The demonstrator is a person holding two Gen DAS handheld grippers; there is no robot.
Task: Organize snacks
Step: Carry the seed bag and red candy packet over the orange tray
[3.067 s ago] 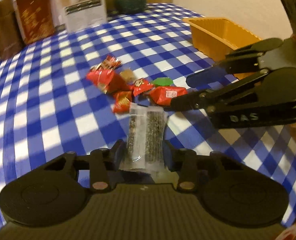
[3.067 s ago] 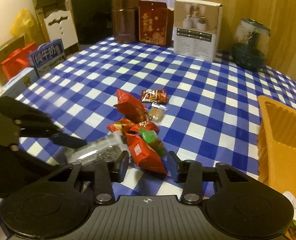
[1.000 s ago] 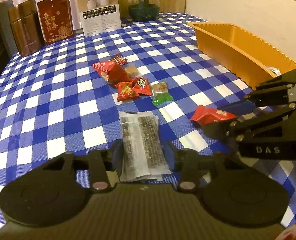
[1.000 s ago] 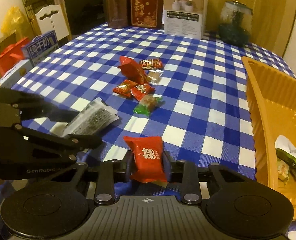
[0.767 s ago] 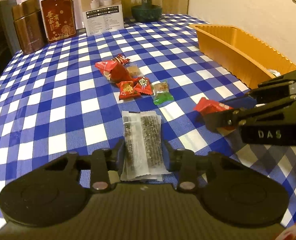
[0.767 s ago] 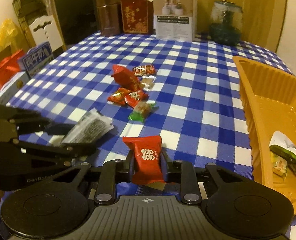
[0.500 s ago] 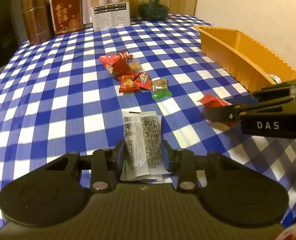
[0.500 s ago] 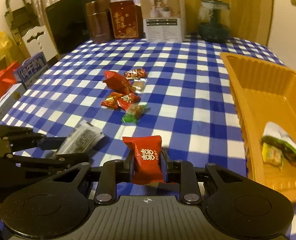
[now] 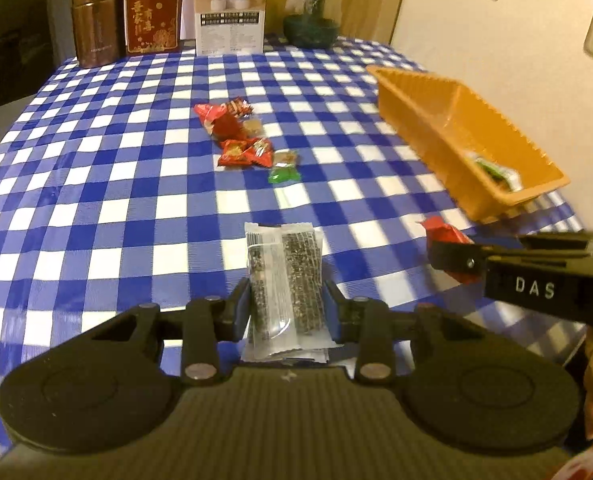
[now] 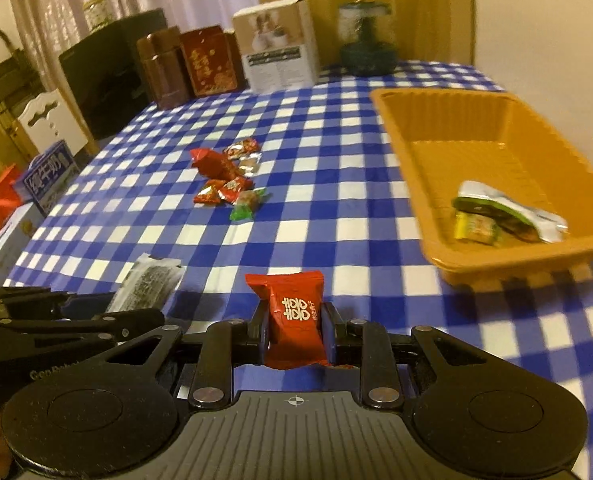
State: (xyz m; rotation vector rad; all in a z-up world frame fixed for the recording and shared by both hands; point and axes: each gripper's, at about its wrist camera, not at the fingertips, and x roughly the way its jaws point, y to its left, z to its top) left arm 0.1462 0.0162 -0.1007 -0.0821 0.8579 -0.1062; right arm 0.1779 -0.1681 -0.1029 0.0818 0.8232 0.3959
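Snacks: clear crinkly seaweed pack (image 9: 283, 280) pinched in left tongs (image 9: 286, 312); glossy red candy packet (image 10: 294, 316) pinched in right tongs (image 10: 294, 332). Both higher above checked desk (image 9: 96, 200) vs. 1 s ago, w/ ribbed orange plastic tray (image 10: 496, 160) nearer. Loose wrapped candies (image 9: 244, 140) mid-desk, unmoved.

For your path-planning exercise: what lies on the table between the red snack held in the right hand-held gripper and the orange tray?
Only bare checked tablecloth separates the red snack from the orange tray, in the right wrist view.
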